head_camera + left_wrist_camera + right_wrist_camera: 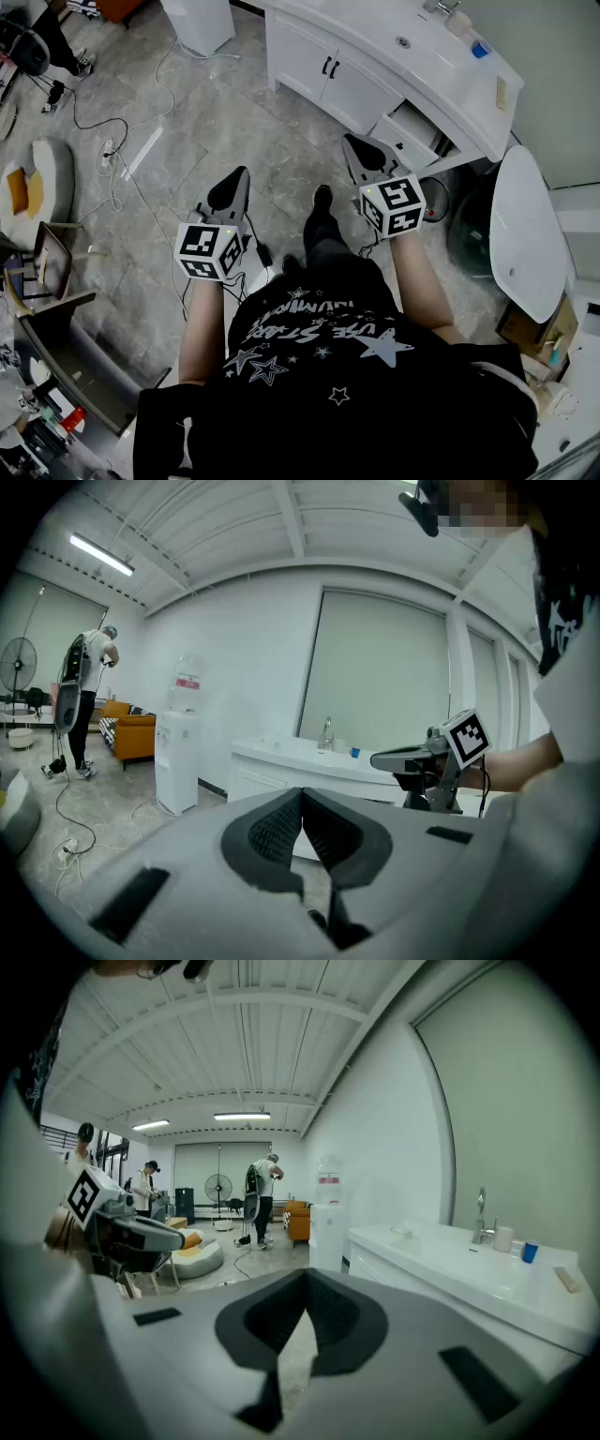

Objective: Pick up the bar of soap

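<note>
Left gripper (239, 176) and right gripper (352, 143) sit mid-frame above the floor, each pressed together and empty. Soap bar (501, 92) lies upper right on the white table (356, 23), well apart from the right gripper.

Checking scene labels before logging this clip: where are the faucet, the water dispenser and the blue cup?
faucet (481, 1218), right gripper view, on its upright spout.
water dispenser (176, 761), left gripper view, on its white front panel.
blue cup (531, 1252), right gripper view, on its side.
</note>
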The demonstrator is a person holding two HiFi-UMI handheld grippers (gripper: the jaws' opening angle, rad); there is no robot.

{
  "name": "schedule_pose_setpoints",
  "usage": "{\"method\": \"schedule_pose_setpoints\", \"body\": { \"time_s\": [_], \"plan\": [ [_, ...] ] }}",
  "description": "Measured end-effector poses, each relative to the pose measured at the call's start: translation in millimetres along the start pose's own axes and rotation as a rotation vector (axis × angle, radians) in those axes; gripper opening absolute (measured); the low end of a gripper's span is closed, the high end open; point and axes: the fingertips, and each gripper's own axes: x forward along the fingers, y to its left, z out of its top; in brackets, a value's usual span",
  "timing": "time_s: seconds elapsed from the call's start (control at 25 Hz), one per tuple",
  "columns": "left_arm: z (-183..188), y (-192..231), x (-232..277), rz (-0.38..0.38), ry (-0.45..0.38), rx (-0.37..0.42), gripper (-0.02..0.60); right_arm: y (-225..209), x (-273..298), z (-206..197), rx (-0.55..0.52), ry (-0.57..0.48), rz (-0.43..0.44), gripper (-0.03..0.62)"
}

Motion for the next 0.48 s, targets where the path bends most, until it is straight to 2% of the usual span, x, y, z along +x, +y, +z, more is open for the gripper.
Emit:
{"method": "schedule_pose_setpoints", "body": {
  "time_s": [0.48],
  "plan": [
    [-4.7, 3.7, -0.9, -0.004, 0.013, -0.002, 0.011, 1.7, 4.7, -2.0, -0.003, -0.003, 0.007, 0.006]
  ]
}}
